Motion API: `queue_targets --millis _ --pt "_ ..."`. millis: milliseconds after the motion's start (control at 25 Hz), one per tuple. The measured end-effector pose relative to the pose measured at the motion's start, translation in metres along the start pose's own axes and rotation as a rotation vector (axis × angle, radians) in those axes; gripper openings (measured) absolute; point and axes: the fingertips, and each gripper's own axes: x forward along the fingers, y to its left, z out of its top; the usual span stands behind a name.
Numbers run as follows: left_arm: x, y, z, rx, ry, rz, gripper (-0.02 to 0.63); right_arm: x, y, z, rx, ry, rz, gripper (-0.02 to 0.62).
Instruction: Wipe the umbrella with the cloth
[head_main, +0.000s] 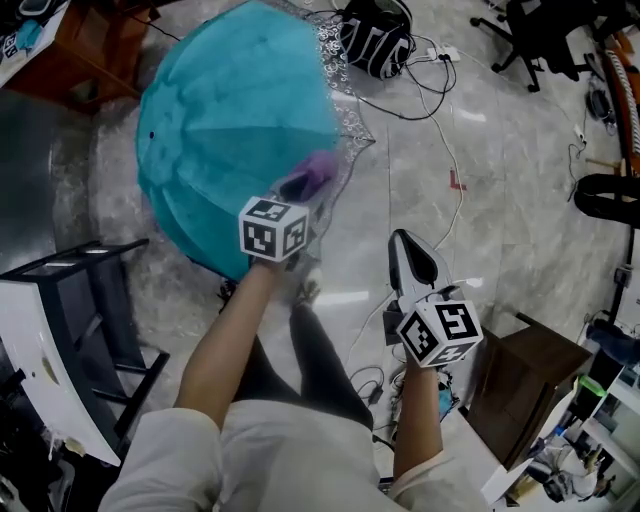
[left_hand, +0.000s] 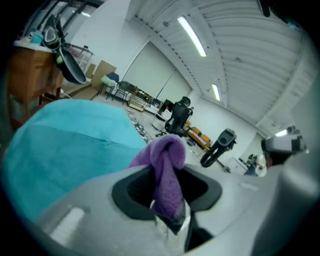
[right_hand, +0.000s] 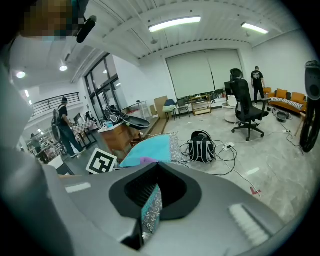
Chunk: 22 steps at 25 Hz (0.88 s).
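An open teal umbrella (head_main: 225, 120) with a silver lace rim lies on the marble floor, canopy up; it also shows in the left gripper view (left_hand: 65, 145) and far off in the right gripper view (right_hand: 150, 149). My left gripper (head_main: 305, 192) (left_hand: 170, 212) is shut on a purple cloth (head_main: 317, 170) (left_hand: 167, 165), which rests at the canopy's near right edge. My right gripper (head_main: 410, 250) (right_hand: 149, 212) hangs over bare floor to the right of the umbrella, jaws closed on a narrow strip of teal patterned fabric (right_hand: 151, 205).
A black backpack (head_main: 375, 40) and loose cables (head_main: 440, 110) lie beyond the umbrella. An office chair (head_main: 540, 40) stands at the far right. A dark wooden cabinet (head_main: 530, 365) is near my right side, a black rack (head_main: 90, 320) at my left.
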Motion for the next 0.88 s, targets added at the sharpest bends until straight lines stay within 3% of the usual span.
queue_targets --millis 360,520,680,880 --pt "-0.16 0.179 0.046 0.038 -0.083 0.253 0.124 0.081 0.118 -0.004 -0.057 0.036 0.088 0.005" --pt "-0.223 0.26 0.051 0.011 -0.092 0.348 0.124 0.118 0.175 -0.014 -0.083 0.063 0.122 0.005" --pt "-0.262 0.324 0.045 -0.018 -0.081 0.4 0.126 0.152 0.219 -0.027 -0.108 0.084 0.134 0.004" --pt "-0.281 0.381 0.025 -0.023 -0.025 0.403 0.126 0.189 0.263 -0.042 -0.12 0.109 0.144 0.005"
